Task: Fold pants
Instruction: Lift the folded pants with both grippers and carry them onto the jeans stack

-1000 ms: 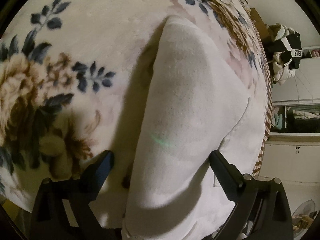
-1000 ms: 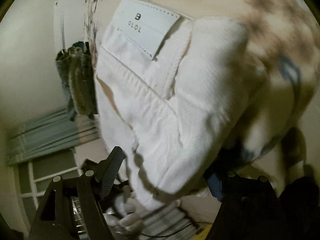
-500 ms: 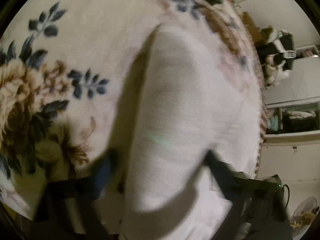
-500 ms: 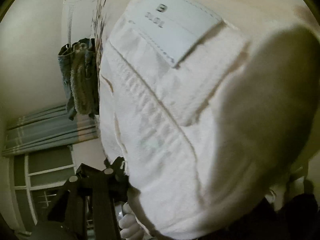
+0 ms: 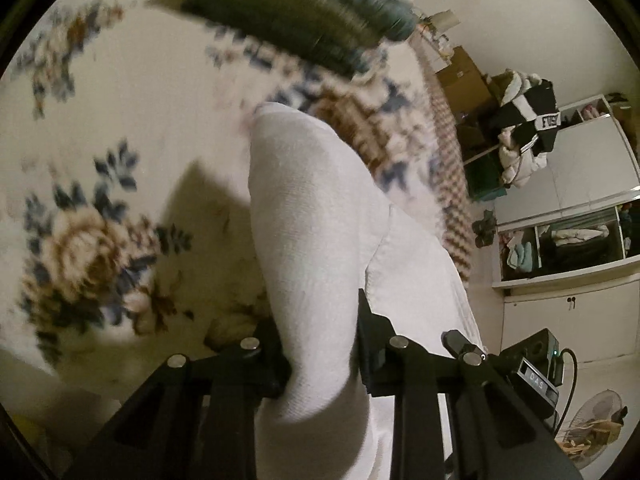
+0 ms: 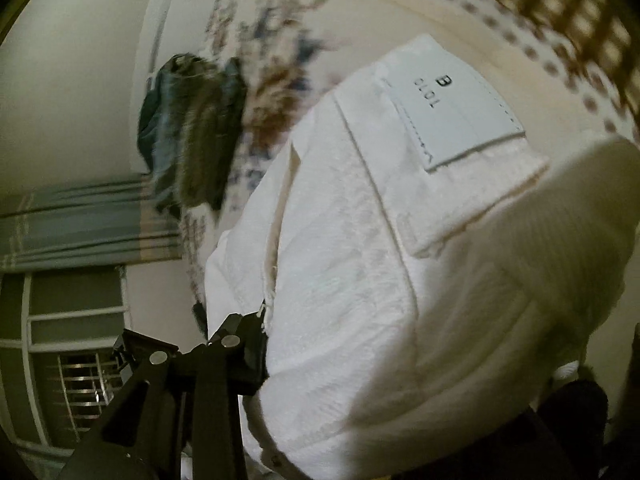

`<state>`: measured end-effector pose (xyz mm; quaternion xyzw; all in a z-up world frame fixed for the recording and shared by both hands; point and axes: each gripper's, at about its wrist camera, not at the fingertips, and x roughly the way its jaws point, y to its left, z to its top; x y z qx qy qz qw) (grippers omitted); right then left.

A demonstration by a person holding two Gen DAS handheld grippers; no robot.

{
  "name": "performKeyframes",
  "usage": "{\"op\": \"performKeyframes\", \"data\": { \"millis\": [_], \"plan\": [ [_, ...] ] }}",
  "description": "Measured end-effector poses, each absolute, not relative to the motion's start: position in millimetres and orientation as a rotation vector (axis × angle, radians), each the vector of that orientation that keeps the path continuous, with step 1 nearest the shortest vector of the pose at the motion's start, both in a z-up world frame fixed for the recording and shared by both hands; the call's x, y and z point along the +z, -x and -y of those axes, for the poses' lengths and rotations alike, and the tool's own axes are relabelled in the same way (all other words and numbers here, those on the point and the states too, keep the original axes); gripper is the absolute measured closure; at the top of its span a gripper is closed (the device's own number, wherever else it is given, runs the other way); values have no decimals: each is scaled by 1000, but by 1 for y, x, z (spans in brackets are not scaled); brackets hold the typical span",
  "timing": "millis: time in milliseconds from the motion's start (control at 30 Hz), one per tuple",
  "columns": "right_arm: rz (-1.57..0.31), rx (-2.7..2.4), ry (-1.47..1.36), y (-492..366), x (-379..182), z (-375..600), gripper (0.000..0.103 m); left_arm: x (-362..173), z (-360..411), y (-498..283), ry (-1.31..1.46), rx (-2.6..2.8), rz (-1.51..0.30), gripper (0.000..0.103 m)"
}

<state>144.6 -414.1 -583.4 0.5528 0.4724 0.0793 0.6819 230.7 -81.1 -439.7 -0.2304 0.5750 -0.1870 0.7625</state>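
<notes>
White woven cotton pants (image 5: pixel 316 240), with a pale grey-white stitched rectangular label (image 6: pixel 452 108) lettered in black; cream plush blanket (image 5: pixel 120 120) printed with brown roses and navy leaves, bordered in a brown check along its edge; dark green and teal folded clothes (image 5: pixel 288 12) at its far edge; matte black grippers

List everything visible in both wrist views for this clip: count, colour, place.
pants: one pair, white, on the blanket, pinched by both grippers
label: one, pale, black lettering, on the pants' waistband
blanket: one, cream with blue-brown flowers, under the pants
folded clothes: small stack, dark green and blue, far end of the blanket
jacket: one, black-and-white, hanging by the cabinets
curtain: one, grey-blue, beside the window
left gripper: black, fingers shut on a pants fold
right gripper: black, one finger visible, the other hidden by fabric
</notes>
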Motion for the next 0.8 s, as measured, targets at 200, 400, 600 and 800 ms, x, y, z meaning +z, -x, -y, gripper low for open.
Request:
{"op": "performKeyframes", "data": {
  "millis": [200,400,600,800],
  "plan": [
    [-986,261,-1186,-195,-483,399,64,-341,67,-269,509,-388,-1144,79],
    [-885,314,-1128,-286,-401,371,63,-276,39,-364,539,-401,-1042,79],
    [-787,299,-1111,-416,-362,336,64,-260,10,-502,527,-445,-1013,79],
    [-736,258,-1132,-557,-391,311,64,-297,-9,-640,468,-467,-1043,79]
  ]
}}
